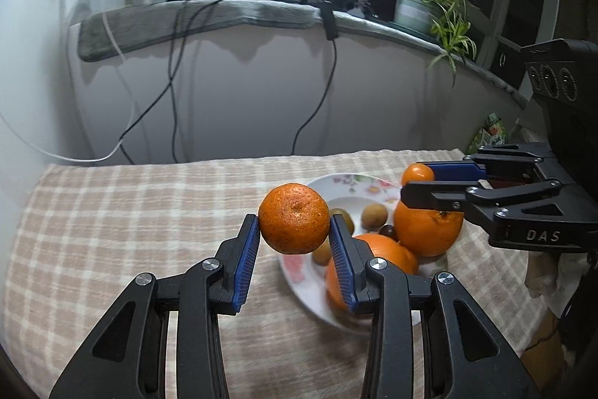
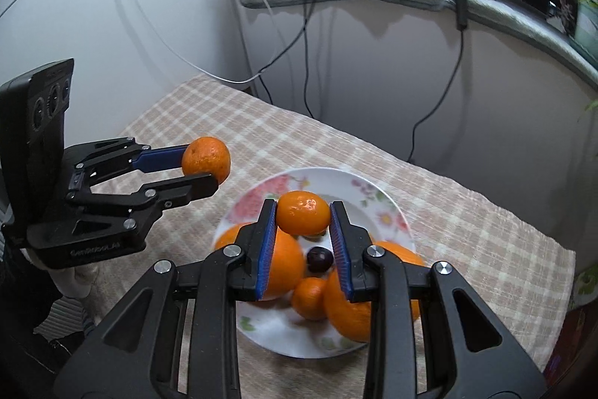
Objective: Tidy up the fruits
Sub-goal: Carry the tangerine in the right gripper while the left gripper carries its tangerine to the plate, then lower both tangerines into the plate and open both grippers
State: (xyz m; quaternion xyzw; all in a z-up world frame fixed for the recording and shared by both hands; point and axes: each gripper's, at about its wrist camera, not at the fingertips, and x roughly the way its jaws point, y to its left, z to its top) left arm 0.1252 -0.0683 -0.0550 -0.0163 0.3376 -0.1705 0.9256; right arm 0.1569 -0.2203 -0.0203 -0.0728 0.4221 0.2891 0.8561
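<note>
Left tongs point(image 1: 294, 234) clamped on a mandarin point(image 1: 293, 218): round, slightly flattened, deep orange, pitted matte skin, stem dimple facing the left camera. Held in the air above the checked cloth point(image 1: 130, 212) on the counter, just beside the plate's left rim. Same fruit seen from the right wrist view at point(image 2: 206, 160), pinched between blue pads, clear of the plate.

Right tongs point(image 2: 303, 216) gripping a second mandarin point(image 2: 303, 218): smaller, glossier, smooth skin with light glare. Held over the middle of the plate point(image 2: 388, 208), above the fruit pile. In the left view it shows at point(image 1: 418, 174), partly hidden behind the right tongs point(image 1: 420, 183).

Plate: white, floral print, round, resting on the cloth toward the counter's right side.

Count on the plate, both views combined:
- Large oranges: 2 point(image 1: 428, 230), point(image 1: 388, 253); smooth, bright, much bigger than the mandarins.
- Small mandarin lying between them: 1 point(image 2: 309, 298).
- Dark round fruit, grape-like: 1 point(image 2: 319, 258).
- Brown-green kiwi-like fruits: 3 seen in the left view, one whole point(image 1: 374, 215), two partly hidden behind the held mandarin and the finger.

Mandarins in the air: 2, one per tongs. Near edge of the plate blurred in both views.
</note>
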